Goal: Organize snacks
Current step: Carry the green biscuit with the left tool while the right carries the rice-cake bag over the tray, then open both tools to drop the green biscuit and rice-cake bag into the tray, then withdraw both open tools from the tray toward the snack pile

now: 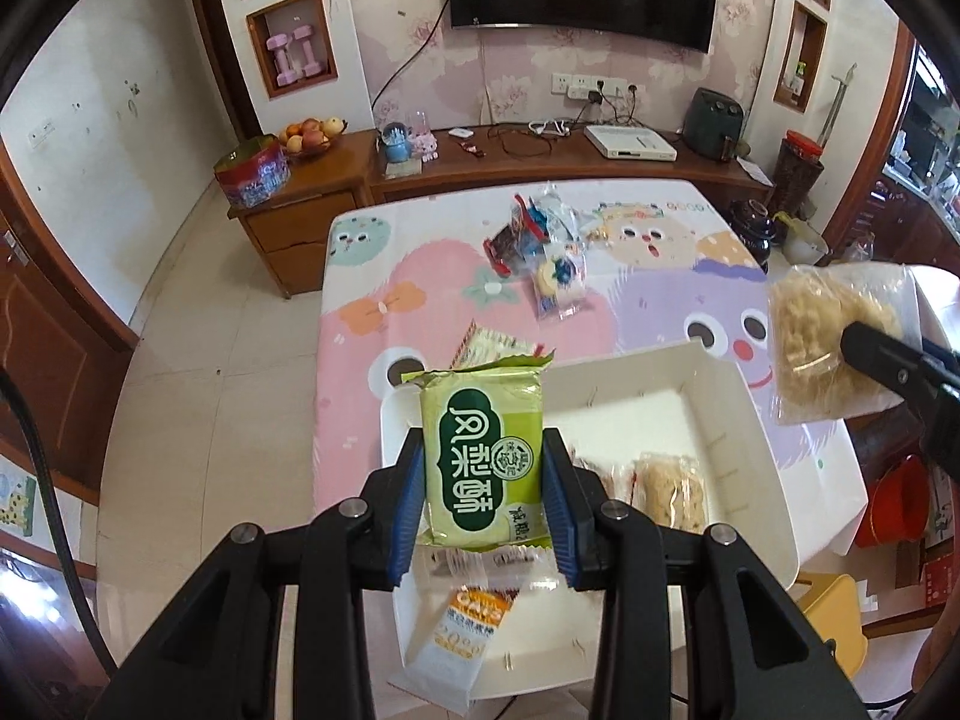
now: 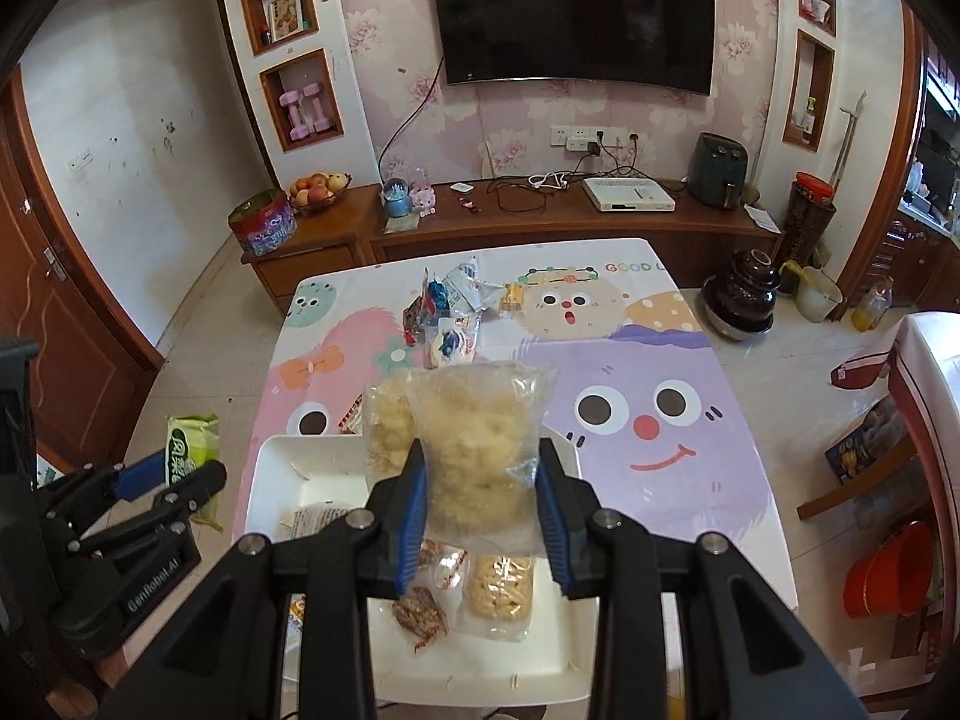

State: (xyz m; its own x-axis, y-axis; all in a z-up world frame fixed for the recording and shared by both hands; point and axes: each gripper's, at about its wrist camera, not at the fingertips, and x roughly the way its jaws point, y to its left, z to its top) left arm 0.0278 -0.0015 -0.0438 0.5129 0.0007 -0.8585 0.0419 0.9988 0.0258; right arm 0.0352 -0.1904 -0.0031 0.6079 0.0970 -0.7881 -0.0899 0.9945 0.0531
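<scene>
My left gripper (image 1: 483, 501) is shut on a green snack packet (image 1: 480, 450), held upright above the white tray (image 1: 744, 372). The same gripper (image 2: 174, 489) and green packet (image 2: 189, 438) show at the left of the right wrist view. My right gripper (image 2: 480, 516) is shut on clear bags of pale crisp snack (image 2: 474, 438), also above the tray (image 2: 270, 468); in the left wrist view that bag (image 1: 828, 336) hangs at the right. Inside the tray lie a pale snack bag (image 1: 669, 489), an orange-and-white packet (image 1: 462, 636) and a brown snack (image 2: 420, 612).
A pile of loose snack packets (image 1: 540, 240) lies mid-table on the cartoon tablecloth (image 1: 372, 276), with one packet (image 1: 486, 345) just beyond the tray. A wooden cabinet (image 1: 540, 162) stands behind the table, a red bucket (image 2: 888, 570) and a dark pot (image 2: 741, 294) to the right.
</scene>
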